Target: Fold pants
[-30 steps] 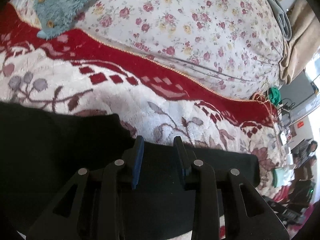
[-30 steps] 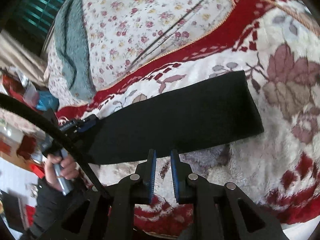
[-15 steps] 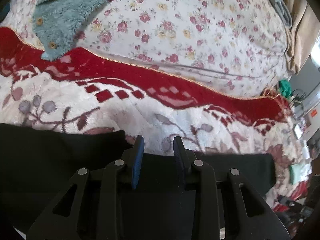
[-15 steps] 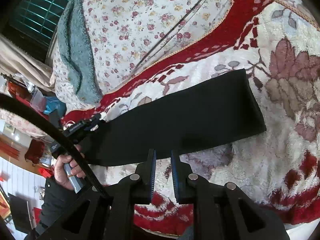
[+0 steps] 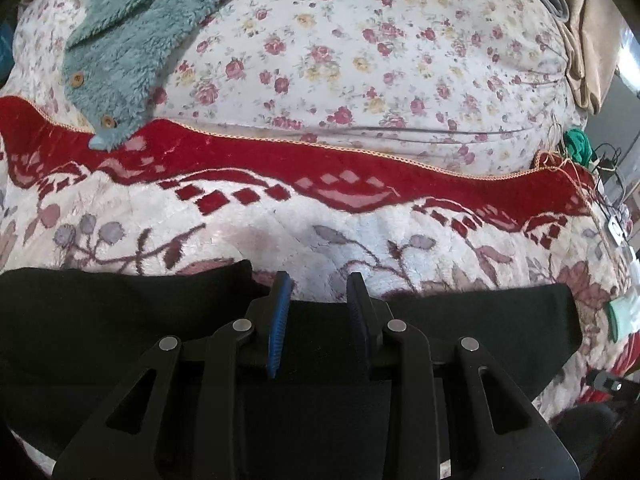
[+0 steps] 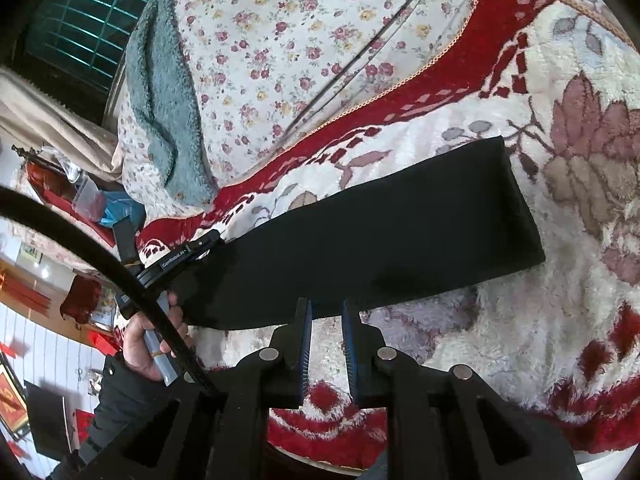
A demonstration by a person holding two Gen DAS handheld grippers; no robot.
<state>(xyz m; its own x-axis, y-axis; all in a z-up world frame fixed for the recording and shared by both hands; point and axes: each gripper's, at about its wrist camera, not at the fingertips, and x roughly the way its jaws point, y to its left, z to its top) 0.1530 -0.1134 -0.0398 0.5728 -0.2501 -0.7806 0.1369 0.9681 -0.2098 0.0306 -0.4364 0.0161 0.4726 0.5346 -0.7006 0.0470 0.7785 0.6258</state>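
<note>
Pants laid out, fold pending

Pants [image 6: 380, 240] lie as a long black strip across the blanket [image 6: 560, 320], legs apparently stacked lengthwise. Your left gripper [image 5: 318, 304] hovers over their waist-end edge, jaws partly apart, nothing pinched. Your right gripper [image 6: 324, 332] sits just short of their near edge, jaws narrow, empty. Next, grab an end and fold it over.

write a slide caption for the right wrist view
Right tongs hover open beside black pants laid long on a floral blanket.
</note>
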